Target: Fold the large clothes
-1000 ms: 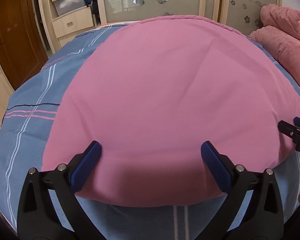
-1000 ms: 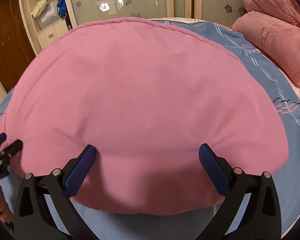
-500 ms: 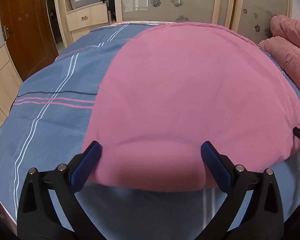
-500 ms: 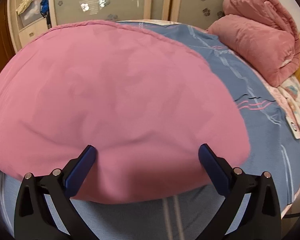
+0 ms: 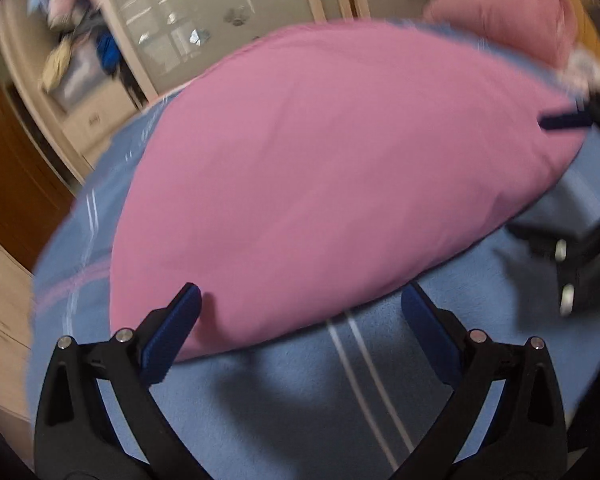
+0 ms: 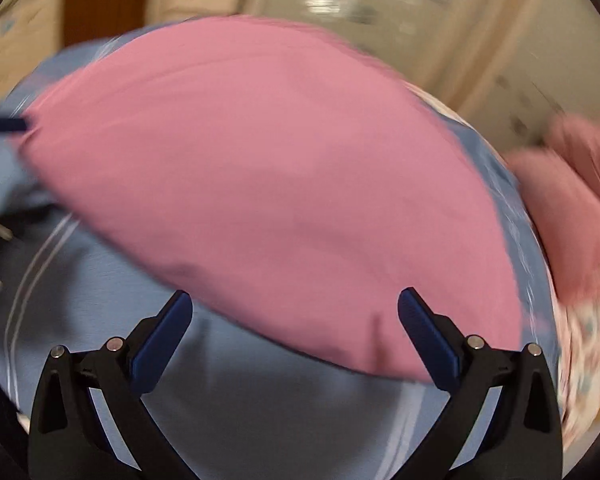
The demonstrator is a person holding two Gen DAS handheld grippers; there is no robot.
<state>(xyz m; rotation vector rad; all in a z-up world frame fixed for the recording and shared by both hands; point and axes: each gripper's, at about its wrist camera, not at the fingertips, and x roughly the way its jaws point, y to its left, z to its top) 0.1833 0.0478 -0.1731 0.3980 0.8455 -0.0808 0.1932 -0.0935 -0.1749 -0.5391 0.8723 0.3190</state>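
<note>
A large pink cloth [image 5: 340, 168] [image 6: 268, 184] lies flat on the blue bed cover [image 5: 284, 396] [image 6: 260, 412]. My left gripper [image 5: 300, 332] is open over the cover, its left pad near the cloth's near left corner, holding nothing. My right gripper [image 6: 294, 328] is open too, its right pad at the cloth's near right corner, nothing between its fingers. The right gripper's fingers [image 5: 564, 120] show at the right edge of the left wrist view, by the cloth's right end. The left gripper's finger [image 6: 4, 125] shows at the cloth's left end in the right wrist view. Both views are blurred.
A rolled pink quilt [image 5: 496, 12] [image 6: 572, 200] lies at the head of the bed. A wardrobe with frosted glass doors [image 5: 220, 20] stands behind, with open shelves of clothes [image 5: 76, 52] and a brown door [image 5: 8, 160] to the left.
Both grippers have pulled back off the cloth's near edge and swung apart toward its two near corners. The views have tilted and blurred. The cloth lies as before.
</note>
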